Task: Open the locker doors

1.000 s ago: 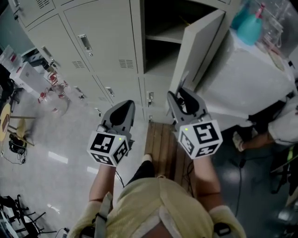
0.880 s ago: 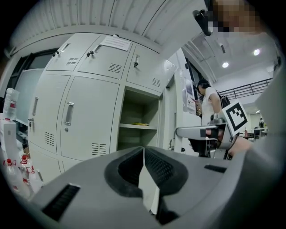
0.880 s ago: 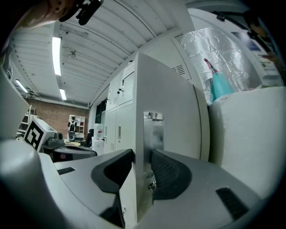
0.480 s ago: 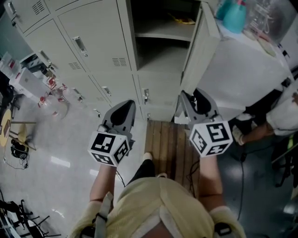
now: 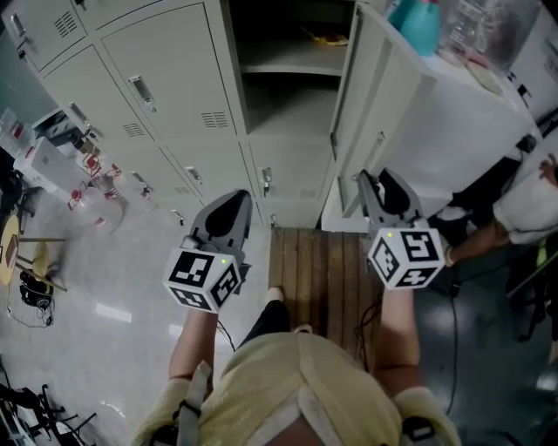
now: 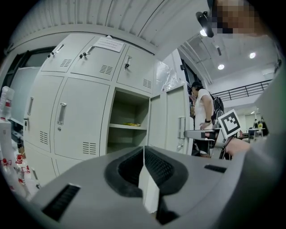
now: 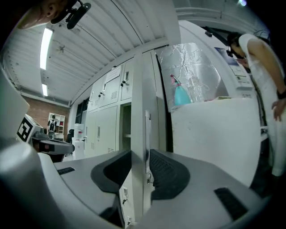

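Left gripper (image 5: 234,205) (image 6: 144,151): shut, jaws together, nothing between them, touching nothing. Aimed at the locker (image 5: 288,96) (image 6: 127,129), which is ahead and a little to its right, standing open with a shelf (image 5: 292,68) inside. Closed doors (image 5: 170,74) straight ahead and off to its left.

Right gripper (image 5: 370,179) (image 7: 139,154): jaws wide apart after just opening, clamped on nothing. Door (image 5: 384,104) (image 7: 137,112) seen edge-on in the gap between the jaws in the right gripper view, closer to the left jaw, with clear space on the right-jaw side. Cannot tell whether the left pad touches it. In the head view, door just ahead of the tips, swung wide.

Cabinet (image 5: 462,131) just right of the right gripper and behind the door. Bottle (image 5: 423,13) (image 7: 181,95) on top of it, ahead and to the right. Person (image 5: 523,209) farther right, well apart from both grippers.

Compared with a second ago: door swung farther open, now close to the cabinet face. Right gripper shifted right along with it, its jaws wider. Left gripper in nearly the same spot, shut as before. More of the locker interior showing between the two grippers.
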